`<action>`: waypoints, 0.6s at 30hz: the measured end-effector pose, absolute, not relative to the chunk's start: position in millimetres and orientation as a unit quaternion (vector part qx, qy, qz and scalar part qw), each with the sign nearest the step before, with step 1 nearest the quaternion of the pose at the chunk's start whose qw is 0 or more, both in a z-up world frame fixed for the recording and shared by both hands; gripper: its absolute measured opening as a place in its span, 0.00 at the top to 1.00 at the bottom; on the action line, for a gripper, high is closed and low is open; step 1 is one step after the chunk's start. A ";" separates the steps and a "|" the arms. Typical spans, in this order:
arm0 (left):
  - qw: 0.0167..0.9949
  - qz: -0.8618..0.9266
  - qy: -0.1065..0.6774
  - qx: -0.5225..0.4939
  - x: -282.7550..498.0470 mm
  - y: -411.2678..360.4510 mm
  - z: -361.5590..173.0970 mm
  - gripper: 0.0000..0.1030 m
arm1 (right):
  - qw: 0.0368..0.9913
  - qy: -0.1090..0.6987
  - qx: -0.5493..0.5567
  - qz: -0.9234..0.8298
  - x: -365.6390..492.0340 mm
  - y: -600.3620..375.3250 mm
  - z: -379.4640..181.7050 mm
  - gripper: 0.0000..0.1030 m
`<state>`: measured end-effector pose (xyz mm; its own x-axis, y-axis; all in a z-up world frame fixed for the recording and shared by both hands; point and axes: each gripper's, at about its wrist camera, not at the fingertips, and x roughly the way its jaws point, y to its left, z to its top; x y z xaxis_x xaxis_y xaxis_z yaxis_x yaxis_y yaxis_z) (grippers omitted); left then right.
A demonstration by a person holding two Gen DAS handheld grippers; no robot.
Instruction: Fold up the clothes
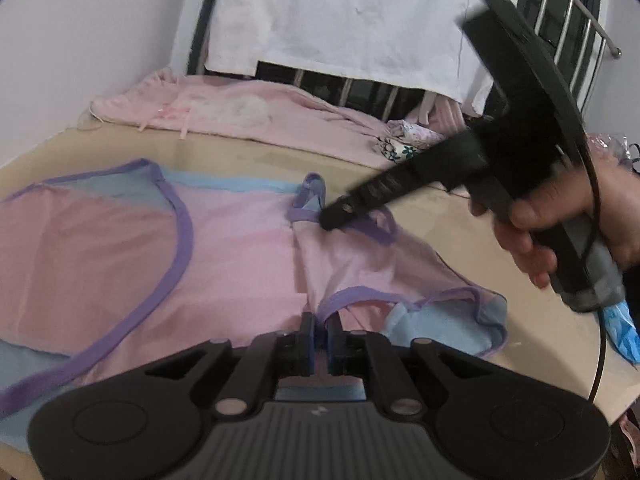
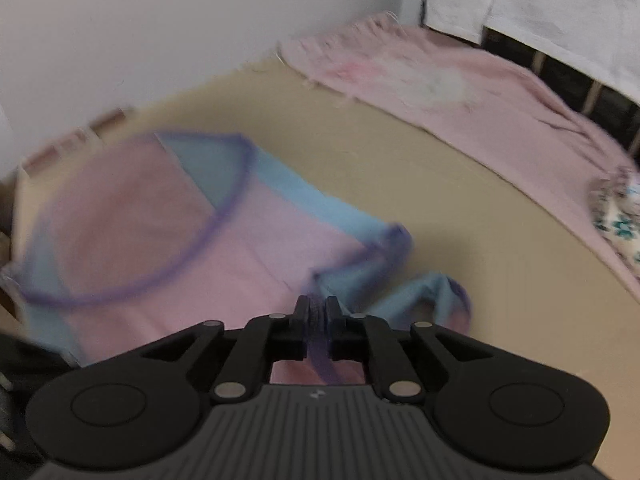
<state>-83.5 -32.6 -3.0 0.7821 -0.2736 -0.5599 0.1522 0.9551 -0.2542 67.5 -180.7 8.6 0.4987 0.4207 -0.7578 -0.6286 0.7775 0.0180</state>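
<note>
Spread across the left and middle of the left wrist view, the garment (image 1: pixel 120 248), pink with blue panels and purple trim, lies flat on the tan table (image 1: pixel 256 156). At bottom centre the left gripper (image 1: pixel 320 332) has its jaws nearly together, pinching a loop of the purple trim. Right of centre, the right gripper (image 1: pixel 334 220) reaches in from the right, its tip on another purple strap; a hand (image 1: pixel 560 220) holds its handle. Behind lie a pink cloth (image 1: pixel 240 108) and a white cloth (image 1: pixel 340 12) hung on a rail.

Seen in the blurred right wrist view, the garment (image 2: pixel 168 240) fills the left half, and the right gripper (image 2: pixel 318 312) is clenched on purple trim.
</note>
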 end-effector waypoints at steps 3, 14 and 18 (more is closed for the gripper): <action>0.942 -0.130 0.298 -0.084 -87.9 -26.6 -0.5 0.91 | 0.883 0.368 -0.091 0.277 46.0 -220.2 6.7 0.66; 0.939 -0.163 0.303 -0.011 -84.0 -56.8 -5.0 0.88 | 0.920 0.379 -0.072 0.065 -73.2 -284.6 -32.4 0.89; 0.939 -0.184 0.289 0.040 -93.3 -72.5 -1.7 0.82 | 0.918 0.386 -0.091 -0.021 -105.5 -281.9 -13.0 0.81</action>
